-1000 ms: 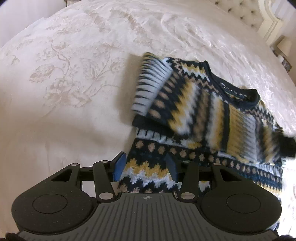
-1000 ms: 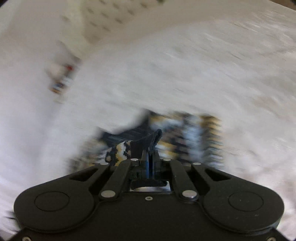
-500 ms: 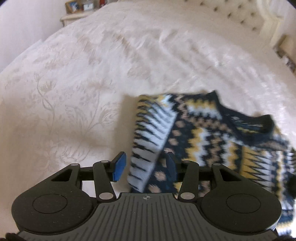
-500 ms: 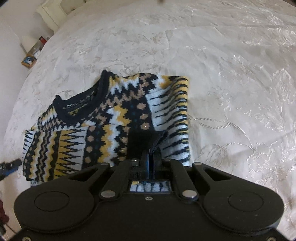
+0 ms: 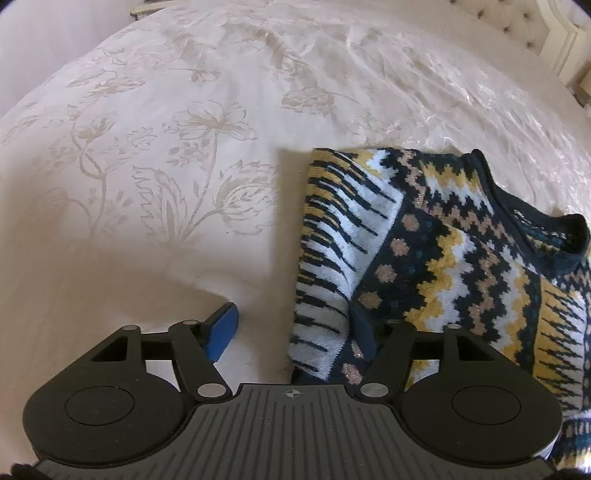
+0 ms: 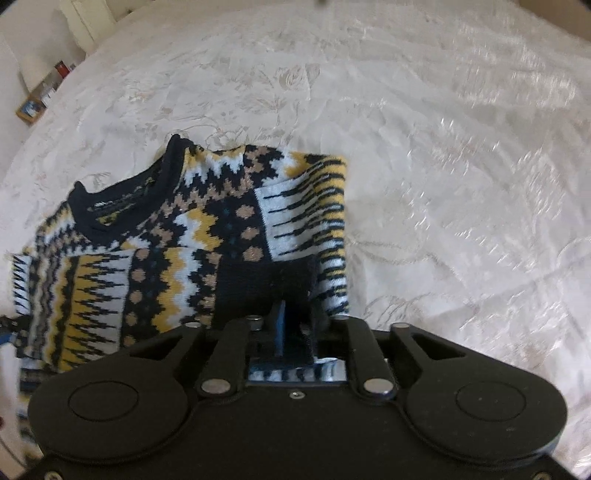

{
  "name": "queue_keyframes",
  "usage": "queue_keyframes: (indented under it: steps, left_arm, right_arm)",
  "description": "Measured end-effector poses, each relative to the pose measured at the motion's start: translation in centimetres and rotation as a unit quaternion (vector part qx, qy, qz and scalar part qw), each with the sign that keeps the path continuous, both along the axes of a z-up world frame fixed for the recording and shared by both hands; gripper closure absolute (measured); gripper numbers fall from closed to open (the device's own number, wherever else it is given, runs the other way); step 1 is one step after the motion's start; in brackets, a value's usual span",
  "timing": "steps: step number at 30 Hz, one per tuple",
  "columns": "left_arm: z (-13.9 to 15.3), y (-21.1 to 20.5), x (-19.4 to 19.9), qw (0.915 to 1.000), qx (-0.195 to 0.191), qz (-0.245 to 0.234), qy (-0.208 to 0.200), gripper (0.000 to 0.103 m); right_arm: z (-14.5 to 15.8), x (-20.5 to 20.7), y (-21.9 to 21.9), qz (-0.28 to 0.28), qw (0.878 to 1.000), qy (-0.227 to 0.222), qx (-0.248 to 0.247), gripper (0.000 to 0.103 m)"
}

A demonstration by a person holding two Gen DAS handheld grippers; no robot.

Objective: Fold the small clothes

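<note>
A small knitted sweater (image 5: 436, 236) in navy, yellow, white and tan lies on the cream bedspread (image 5: 184, 147), its sleeve folded in over the body. My left gripper (image 5: 295, 328) is open; its blue left pad (image 5: 221, 328) rests on the bedspread and its right finger is hidden under the sweater's edge. In the right wrist view the sweater (image 6: 177, 240) lies left of centre. My right gripper (image 6: 291, 325) is slightly open around the navy cuff of the folded sleeve (image 6: 295, 218).
The bedspread (image 6: 443, 147) spreads wide to the right of the sweater. A tufted headboard (image 5: 524, 26) stands at the far right. A shelf with small items (image 6: 40, 96) is at the far left.
Both grippers have carried the sweater's lower part up over the body. The left gripper has opened wider and sits beside the sweater's edge. The right jaws have parted slightly on the cuff.
</note>
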State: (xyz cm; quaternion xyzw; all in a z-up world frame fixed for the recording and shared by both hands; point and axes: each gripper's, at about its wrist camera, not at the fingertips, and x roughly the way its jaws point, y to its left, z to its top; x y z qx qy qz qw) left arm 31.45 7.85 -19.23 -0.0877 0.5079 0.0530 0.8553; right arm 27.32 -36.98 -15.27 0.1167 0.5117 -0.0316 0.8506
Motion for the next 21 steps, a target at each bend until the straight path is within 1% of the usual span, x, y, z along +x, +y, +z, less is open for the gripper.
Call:
queue_keyframes:
  steps: [1, 2, 3, 5, 6, 8, 11, 14, 15, 21]
  left_arm:
    - [0.0, 0.1, -0.1, 1.0000, 0.000, 0.000, -0.001, 0.034]
    - [-0.1, 0.1, 0.0, 1.0000, 0.002, 0.001, -0.001, 0.030]
    - [-0.1, 0.1, 0.1, 1.0000, 0.004, 0.001, -0.002, 0.027]
    - [0.0, 0.2, 0.0, 1.0000, 0.004, 0.002, -0.003, 0.023]
    - [0.0, 0.3, -0.1, 1.0000, 0.000, 0.001, -0.003, 0.022]
    - [0.4, 0.5, -0.4, 1.0000, -0.006, -0.006, -0.005, 0.021]
    - [1.1, 0.7, -1.4, 0.9998, -0.014, -0.015, -0.005, 0.020]
    - [1.9, 0.8, -3.3, 0.9996, -0.021, -0.017, -0.005, 0.020]
    - [2.1, 0.8, -4.0, 0.9996, -0.023, -0.016, -0.002, 0.020]
    - [3.0, 1.1, -9.3, 0.9989, -0.044, -0.012, 0.014, 0.019]
  right_arm:
    - [0.1, -0.1, 0.0, -0.003, 1.000, -0.003, -0.009, 0.056]
    - [0.2, -0.1, 0.0, -0.007, 1.000, -0.004, -0.016, 0.043]
    - [0.2, -0.2, -0.2, -0.011, 1.000, -0.003, -0.019, 0.036]
    - [0.0, -0.3, -0.6, -0.016, 1.000, 0.002, -0.019, 0.036]
    - [-0.1, -0.4, -0.8, -0.019, 1.000, 0.005, -0.018, 0.033]
    - [-0.1, -0.8, -1.3, -0.024, 1.000, 0.008, -0.014, 0.026]
    - [0.2, -1.6, -1.9, -0.032, 0.999, 0.006, -0.005, 0.025]
    - [0.4, -2.6, -2.3, -0.030, 0.999, 0.006, 0.012, 0.016]
    - [0.5, -3.0, -2.4, -0.029, 0.999, 0.006, 0.019, 0.014]
    - [1.0, -5.9, -1.8, -0.014, 0.999, 0.018, 0.039, 0.013]
